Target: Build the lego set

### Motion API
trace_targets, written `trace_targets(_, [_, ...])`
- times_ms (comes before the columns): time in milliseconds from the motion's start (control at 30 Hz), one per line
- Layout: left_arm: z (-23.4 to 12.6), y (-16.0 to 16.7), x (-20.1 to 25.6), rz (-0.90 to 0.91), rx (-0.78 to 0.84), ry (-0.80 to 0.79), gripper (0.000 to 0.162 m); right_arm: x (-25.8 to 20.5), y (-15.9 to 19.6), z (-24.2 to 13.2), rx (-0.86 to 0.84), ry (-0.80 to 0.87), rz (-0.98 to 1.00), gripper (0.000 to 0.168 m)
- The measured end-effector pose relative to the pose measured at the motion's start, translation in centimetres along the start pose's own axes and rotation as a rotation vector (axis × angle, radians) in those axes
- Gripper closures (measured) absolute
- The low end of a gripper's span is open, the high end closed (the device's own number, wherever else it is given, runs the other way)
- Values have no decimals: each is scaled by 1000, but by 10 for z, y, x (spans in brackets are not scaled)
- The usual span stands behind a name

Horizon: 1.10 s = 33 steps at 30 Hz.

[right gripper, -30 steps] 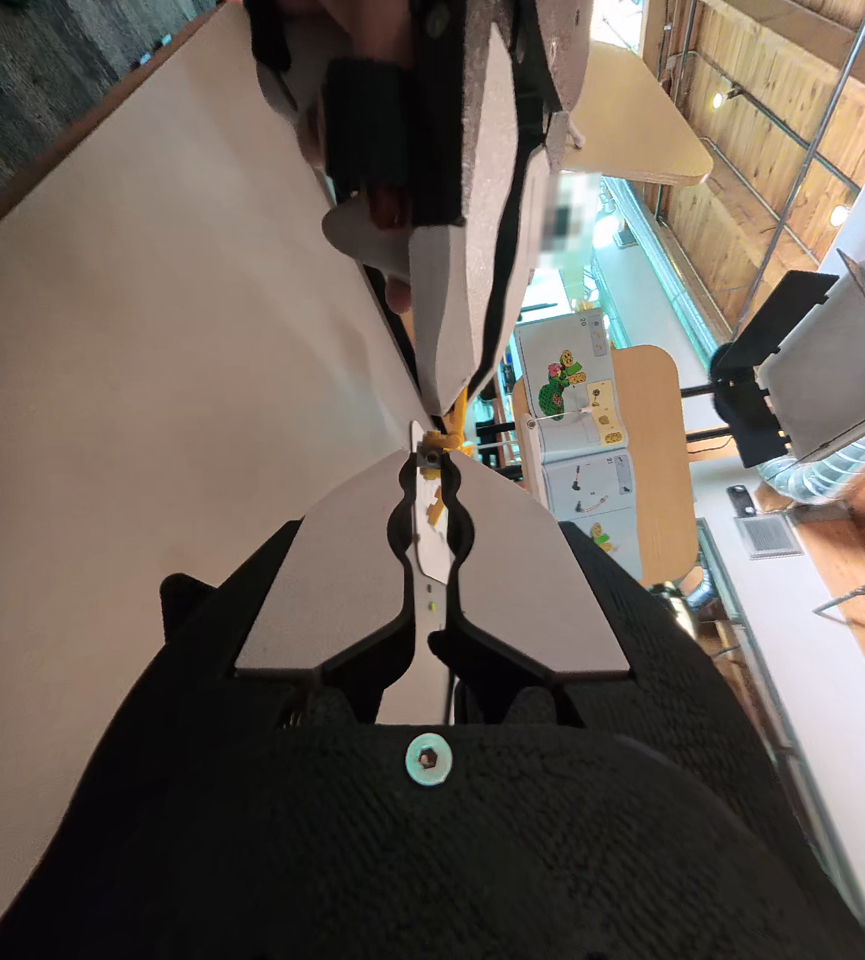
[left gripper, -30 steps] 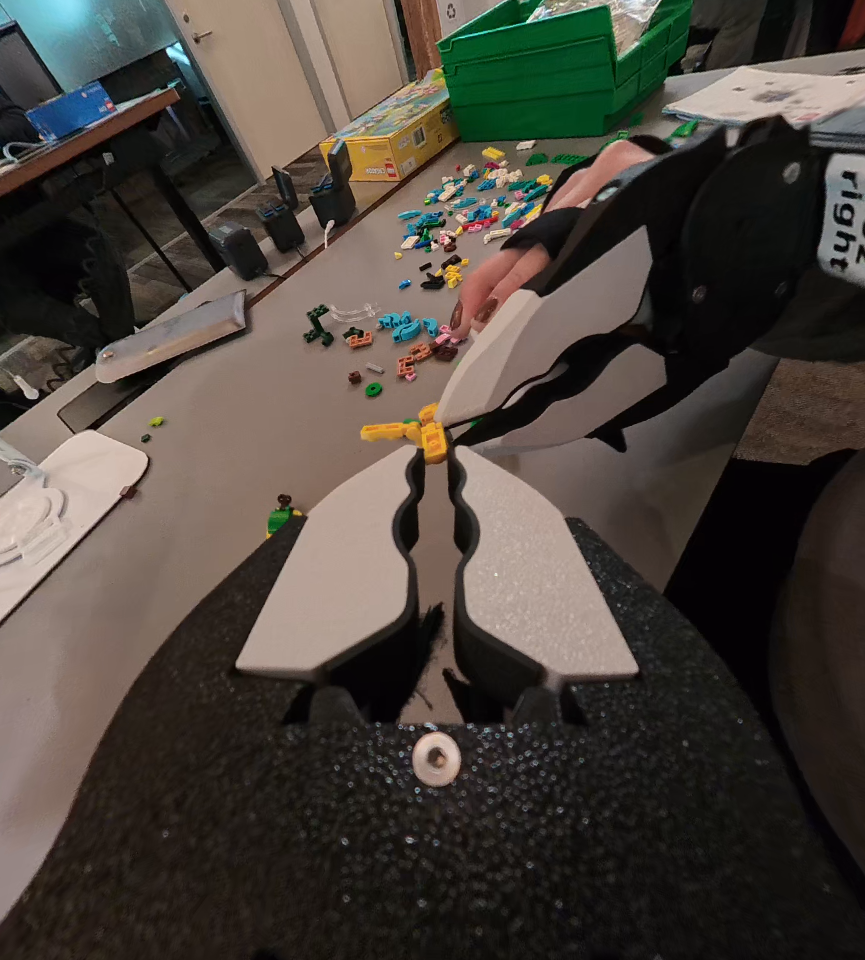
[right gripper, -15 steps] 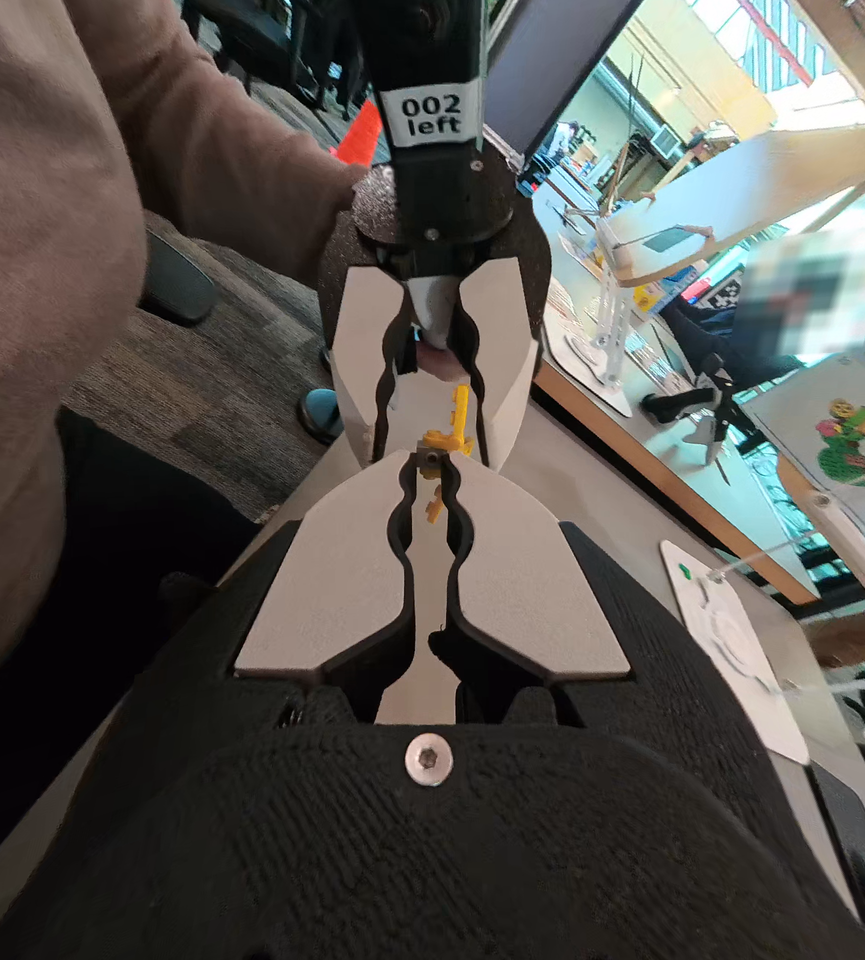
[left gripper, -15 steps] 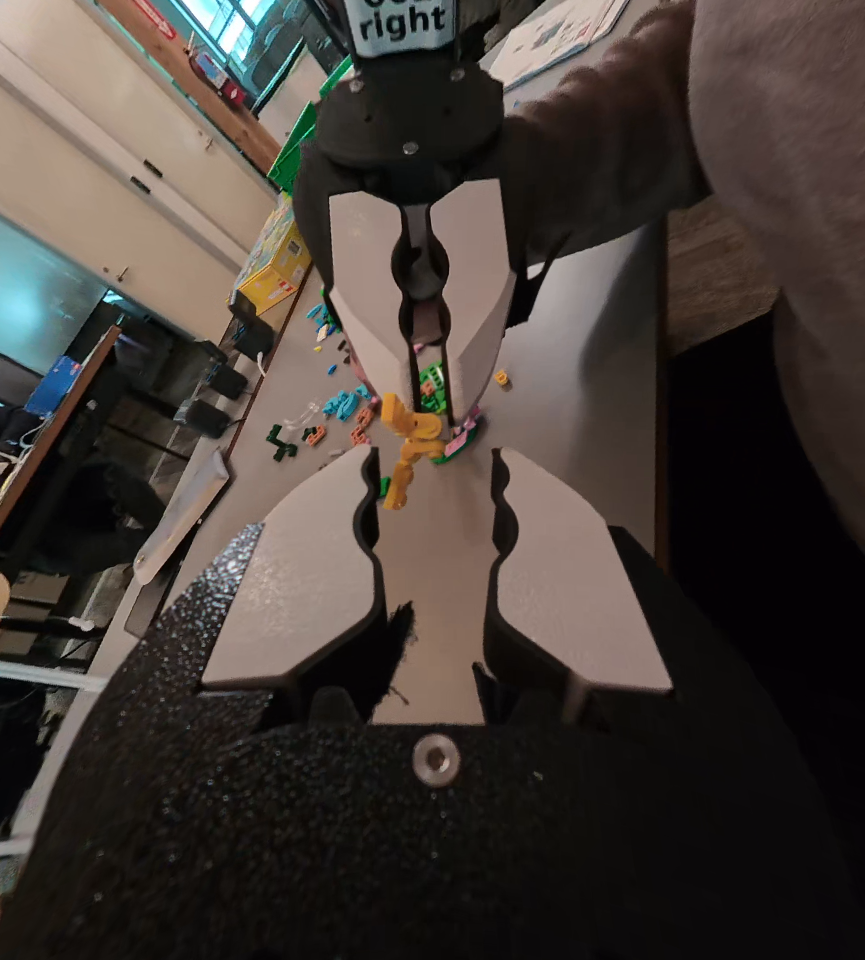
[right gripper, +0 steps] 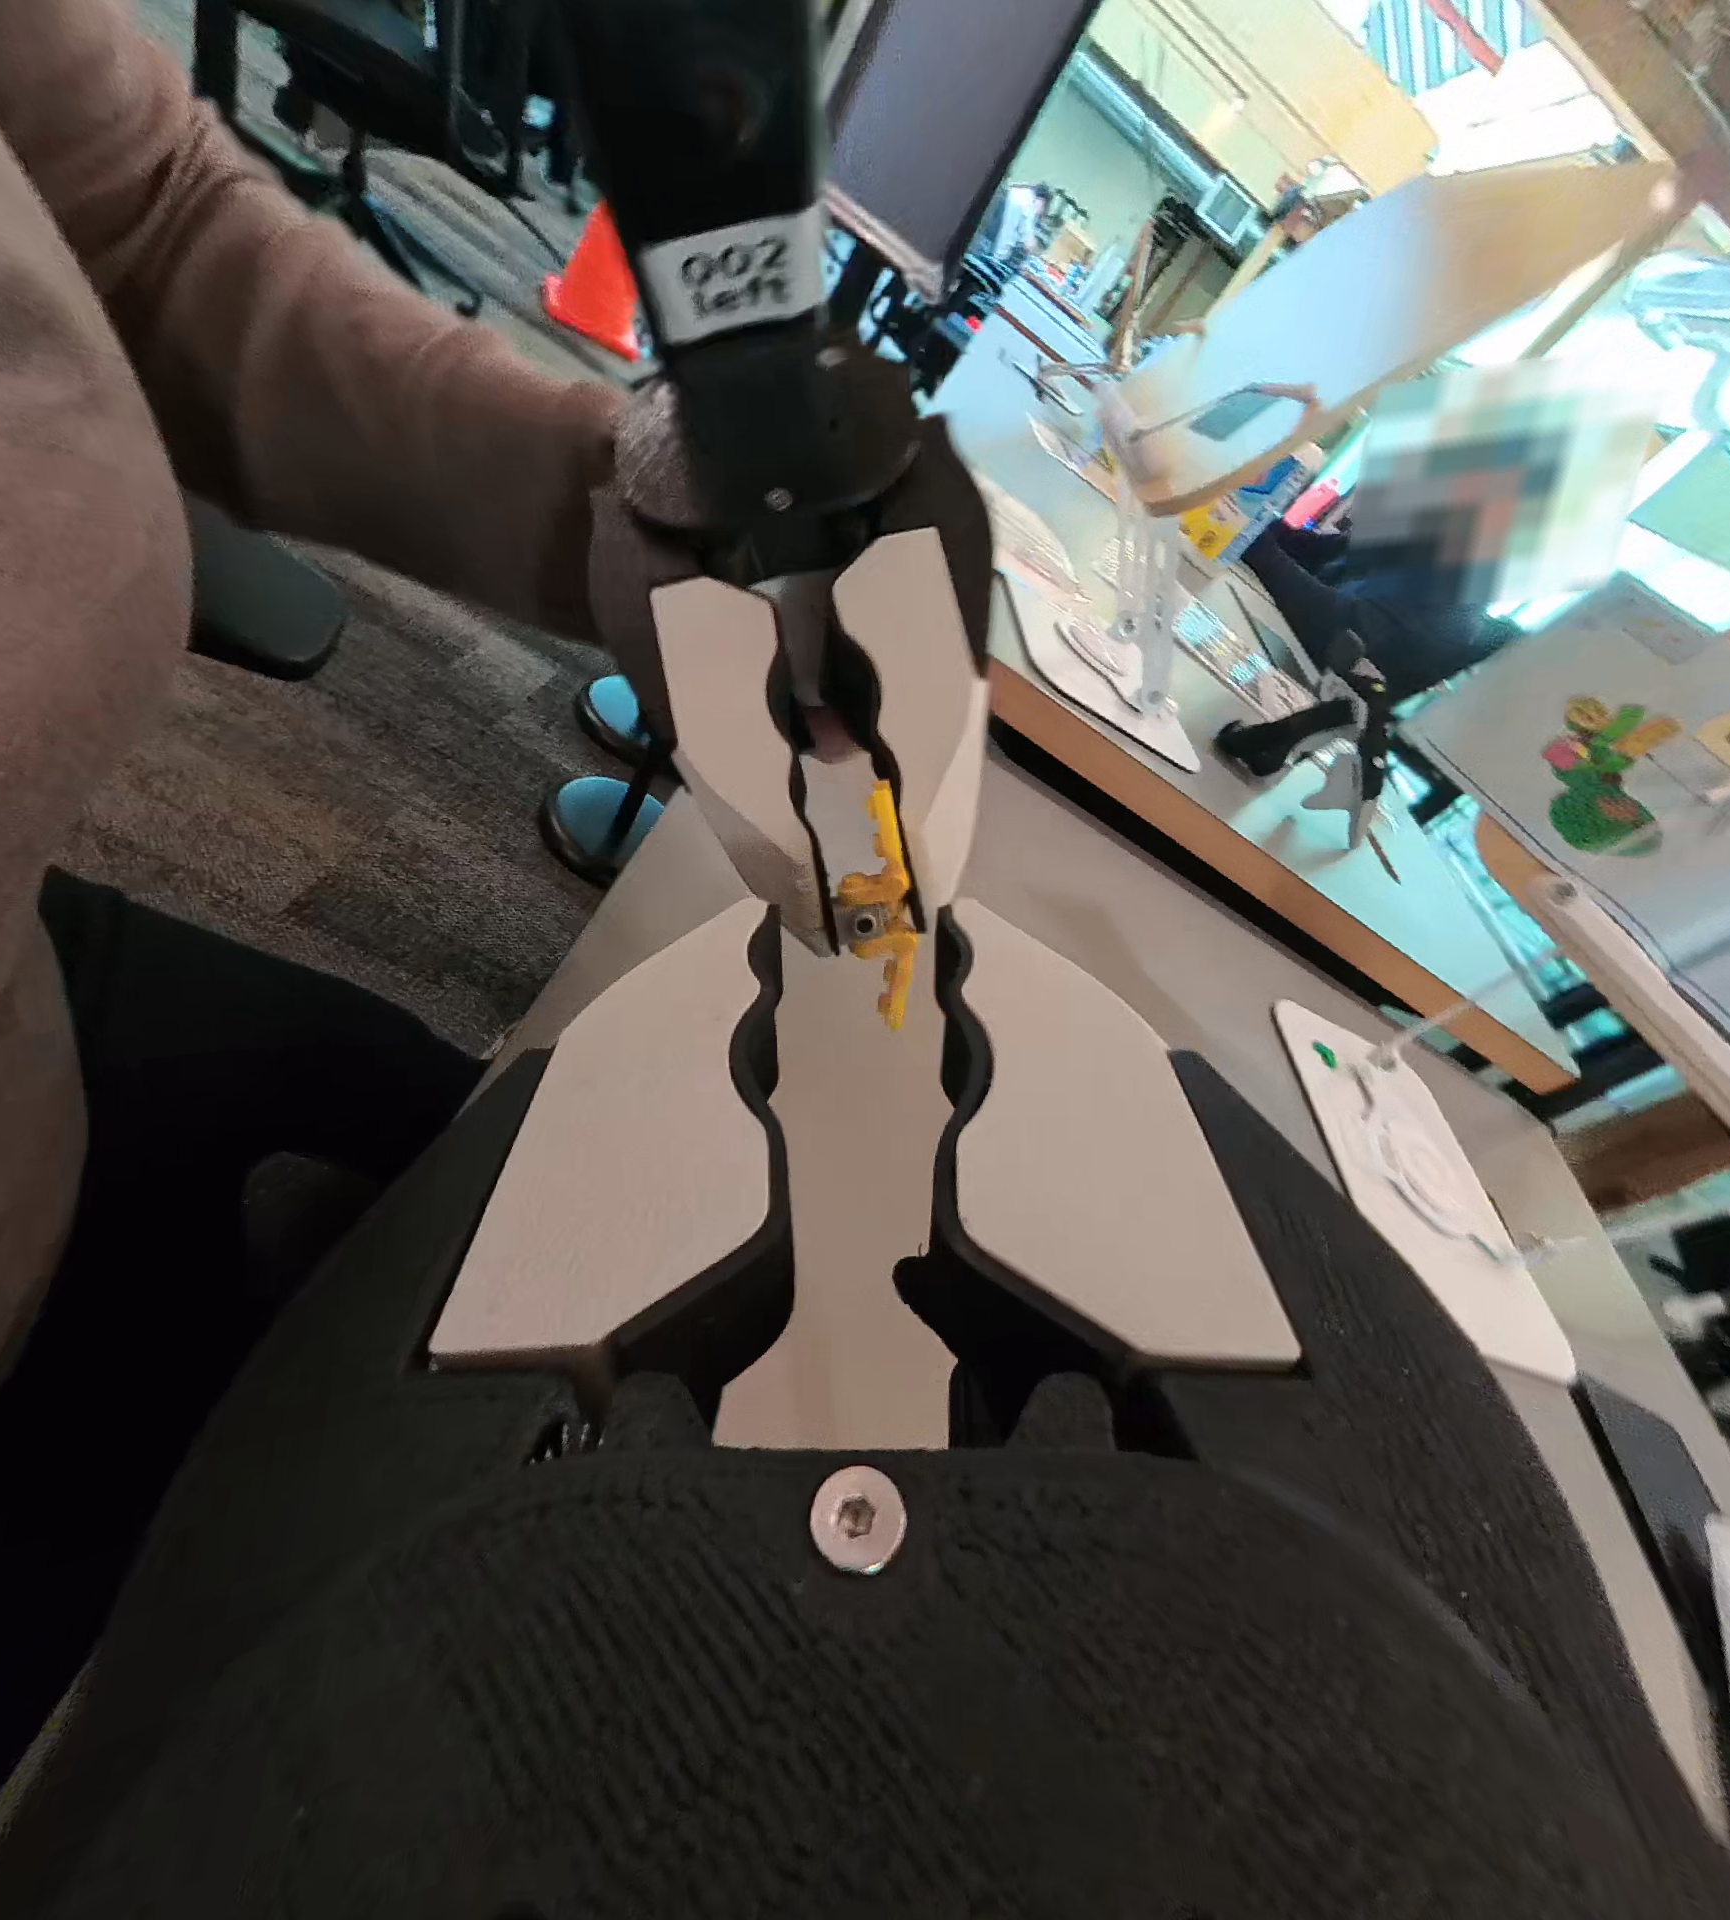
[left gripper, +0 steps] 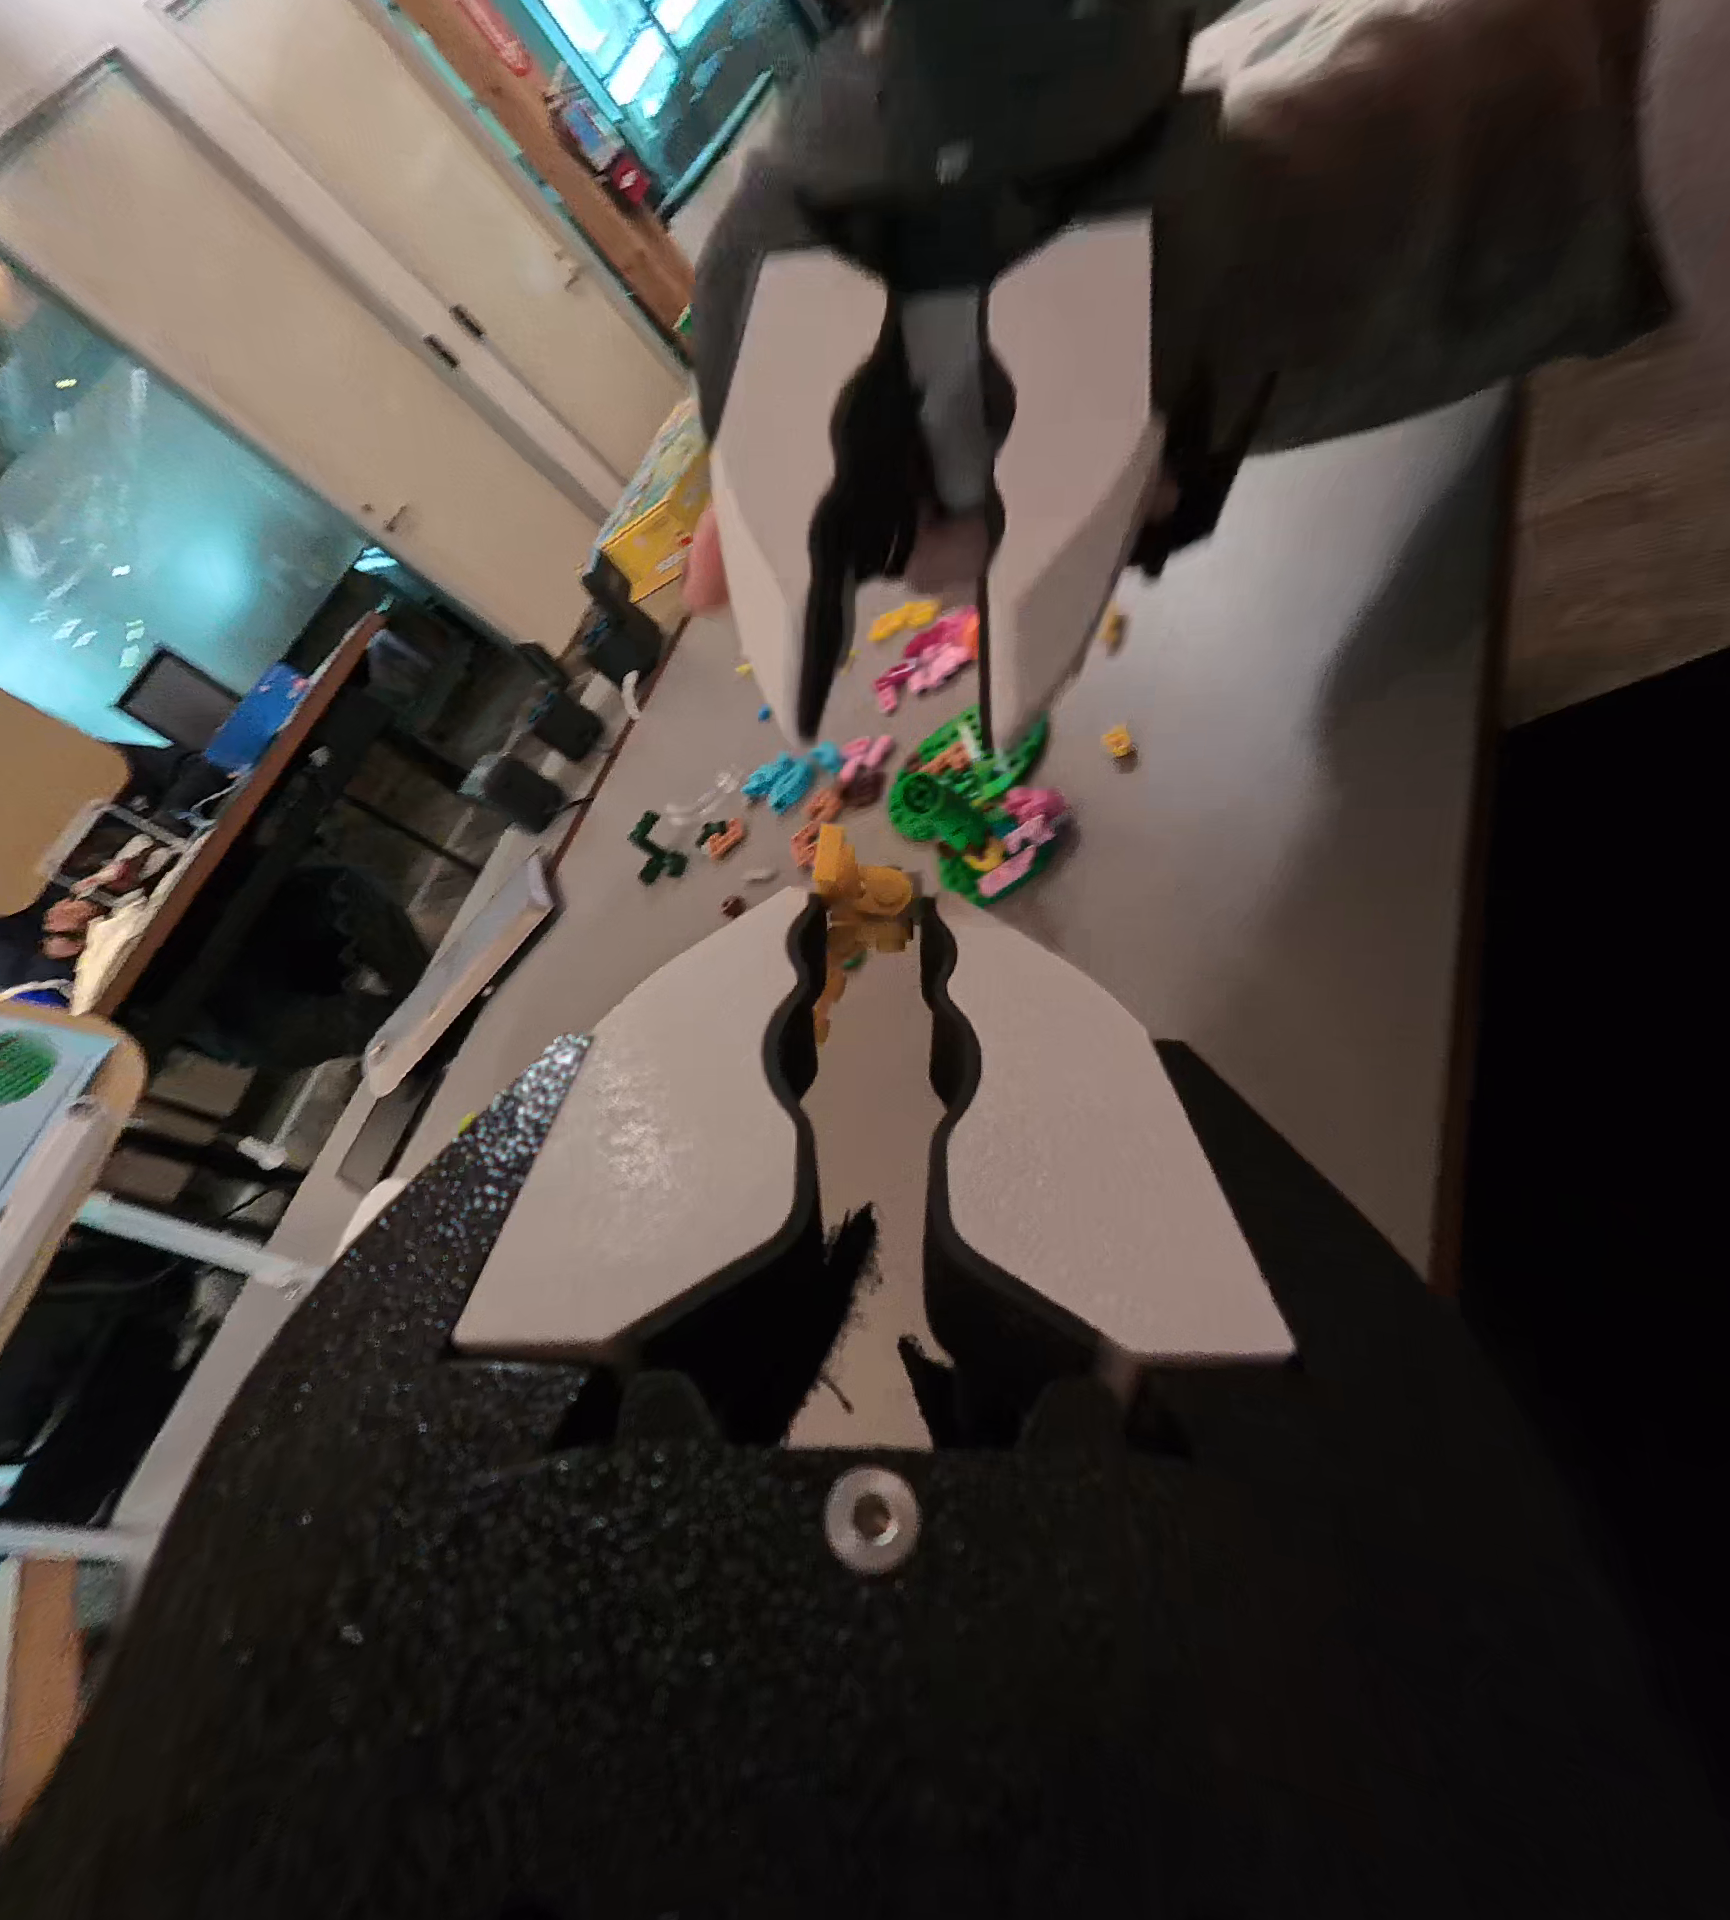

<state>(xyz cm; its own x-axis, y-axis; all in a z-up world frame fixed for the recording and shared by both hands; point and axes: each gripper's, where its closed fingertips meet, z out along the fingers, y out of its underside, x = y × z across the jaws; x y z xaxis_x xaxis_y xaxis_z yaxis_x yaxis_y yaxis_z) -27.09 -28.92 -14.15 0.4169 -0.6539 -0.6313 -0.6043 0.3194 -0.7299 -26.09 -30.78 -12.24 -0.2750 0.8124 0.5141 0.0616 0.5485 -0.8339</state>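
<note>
A small yellow lego assembly [left gripper: 856,920] sits between the tips of my left gripper [left gripper: 868,914], which is shut on it and holds it above the grey table [left gripper: 1256,831]. My right gripper [left gripper: 902,722] faces it from beyond, with its jaws open and nothing in them. In the right wrist view my right gripper [right gripper: 856,925] stands open around the tips of the left gripper [right gripper: 871,925]. The yellow assembly [right gripper: 887,883] shows there pinched in the left gripper's jaws, clear of the right fingers.
A green lego build [left gripper: 960,805] with pink parts lies on the table beyond the grippers, with loose coloured bricks [left gripper: 799,774] to its left. A yellow box [left gripper: 658,525] stands farther back. The table edge [left gripper: 1463,831] is at the right. A white stand base [right gripper: 1412,1174] holds an instruction sheet [right gripper: 1609,790]. Only a small space, under 4 cm, lies between the two pairs of fingers.
Half a second ago my right gripper held the yellow assembly and my left was open. Now my left gripper has shut on it and my right has opened and let go.
</note>
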Motion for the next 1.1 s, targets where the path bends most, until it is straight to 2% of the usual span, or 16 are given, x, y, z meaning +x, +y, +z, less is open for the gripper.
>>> trace_targets(100, [7,17,-15,17,-43,-130,145,29,7,-34,-50,107,101,142])
trace_targets(200, [15,33,-32,21,-64,-281,145,47,31,-80,-208,194,247,143])
trace_targets(300, [24,48,-52,60,-86,-462,145,34,65,-120,-438,187,459,143])
trace_targets(400, [41,57,-50,75,-93,-497,145,6,97,-144,-627,141,584,149])
trace_targets(533, [52,57,-34,19,-33,-471,145,-35,122,-129,-748,-20,505,154])
trace_targets(667, [48,51,-29,26,11,-458,145,-42,149,-120,-870,-99,365,152])
trace_targets(767, [50,52,-26,18,17,-430,145,-43,156,-112,-844,-176,332,149])
trace_targets(1000, [51,34,-3,-58,155,-231,145,-43,162,-102,-795,-310,376,149])
trace_targets(1100, [49,35,-5,-102,173,-223,145,-45,163,-100,-792,-342,421,160])
